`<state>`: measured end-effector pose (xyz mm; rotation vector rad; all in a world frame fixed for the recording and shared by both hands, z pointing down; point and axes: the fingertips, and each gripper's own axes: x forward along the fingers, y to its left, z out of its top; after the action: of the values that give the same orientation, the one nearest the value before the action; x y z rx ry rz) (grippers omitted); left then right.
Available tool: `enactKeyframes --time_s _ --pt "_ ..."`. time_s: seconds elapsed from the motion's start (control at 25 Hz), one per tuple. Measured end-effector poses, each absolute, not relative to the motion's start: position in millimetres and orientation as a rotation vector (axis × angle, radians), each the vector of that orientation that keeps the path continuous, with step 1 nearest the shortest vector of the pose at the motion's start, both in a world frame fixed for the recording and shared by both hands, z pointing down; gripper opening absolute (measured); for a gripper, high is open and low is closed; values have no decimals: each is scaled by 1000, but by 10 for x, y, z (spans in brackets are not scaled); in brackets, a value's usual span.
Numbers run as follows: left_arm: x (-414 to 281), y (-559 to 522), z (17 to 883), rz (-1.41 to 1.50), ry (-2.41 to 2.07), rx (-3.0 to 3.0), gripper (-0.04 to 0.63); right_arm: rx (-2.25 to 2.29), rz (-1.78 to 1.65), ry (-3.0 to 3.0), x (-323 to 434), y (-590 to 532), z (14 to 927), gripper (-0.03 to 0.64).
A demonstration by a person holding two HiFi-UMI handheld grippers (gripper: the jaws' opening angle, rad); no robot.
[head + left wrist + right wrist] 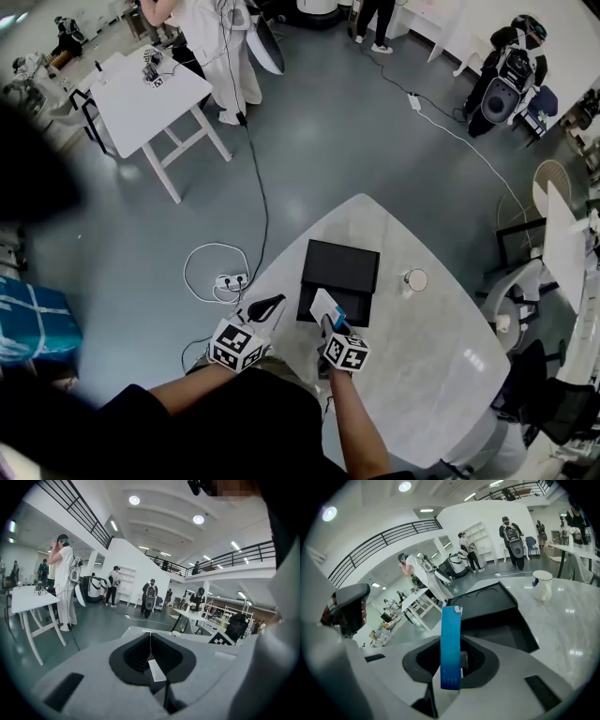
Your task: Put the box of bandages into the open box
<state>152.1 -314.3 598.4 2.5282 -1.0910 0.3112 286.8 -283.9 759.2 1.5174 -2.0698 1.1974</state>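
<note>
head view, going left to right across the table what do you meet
left gripper → open box → cup; the right gripper with the box of bandages overlaps the open box, so it's left out

Bright, even indoor light comes from round ceiling lamps (134, 500). The pale tabletop (441, 375) carries small glare spots. Every view bulges like a fisheye, and the gripper views have dark corners.

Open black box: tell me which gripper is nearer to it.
Right. The right gripper, clamping the bandage box, is at the open box's near edge; the left gripper is off to its left, apart.
</note>
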Motion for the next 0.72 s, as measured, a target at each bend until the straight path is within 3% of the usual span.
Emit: enactKeyframes --time_s 0.72 --pt "1667 -3229 5944 380 -1082 2579 21 1263 1300 -1962 2663 -3024 8166 71"
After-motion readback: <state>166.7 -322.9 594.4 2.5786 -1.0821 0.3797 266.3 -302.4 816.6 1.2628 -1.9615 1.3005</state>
